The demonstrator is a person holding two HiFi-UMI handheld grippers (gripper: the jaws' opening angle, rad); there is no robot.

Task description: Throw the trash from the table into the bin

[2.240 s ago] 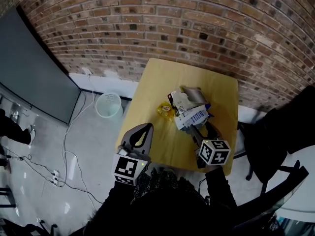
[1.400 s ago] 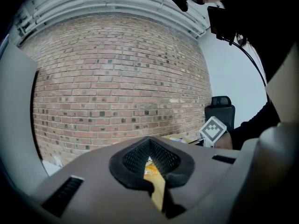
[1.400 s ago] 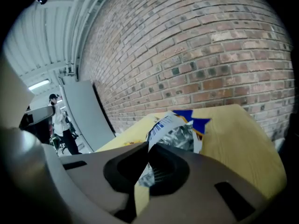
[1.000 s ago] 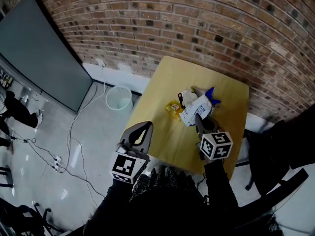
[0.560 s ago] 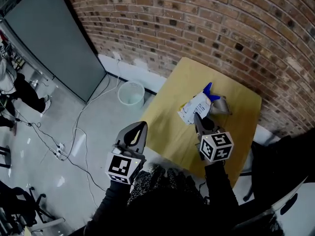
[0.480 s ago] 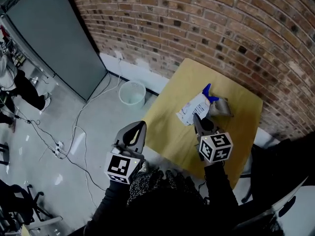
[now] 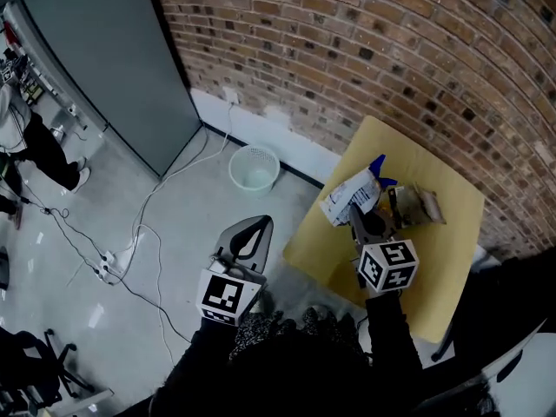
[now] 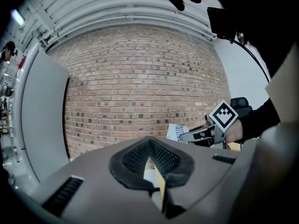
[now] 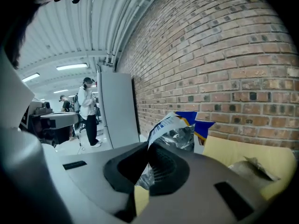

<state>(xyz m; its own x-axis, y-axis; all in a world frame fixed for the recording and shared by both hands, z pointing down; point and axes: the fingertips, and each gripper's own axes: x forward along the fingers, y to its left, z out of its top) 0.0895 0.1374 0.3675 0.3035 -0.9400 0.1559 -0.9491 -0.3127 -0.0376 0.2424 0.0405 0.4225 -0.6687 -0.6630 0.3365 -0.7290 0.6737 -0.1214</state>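
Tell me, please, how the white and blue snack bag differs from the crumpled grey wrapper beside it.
The snack bag is white and blue with a silver inside; the crumpled wrapper is dull grey-brown. The snack bag is pinched in the shut right gripper; the crumpled wrapper lies free on the table. Both are trash not yet in the bin.

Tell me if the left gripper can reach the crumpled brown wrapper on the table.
Probably not directly: the left gripper hangs over the floor, and the right gripper with its chip bag stands between it and the wrapper.
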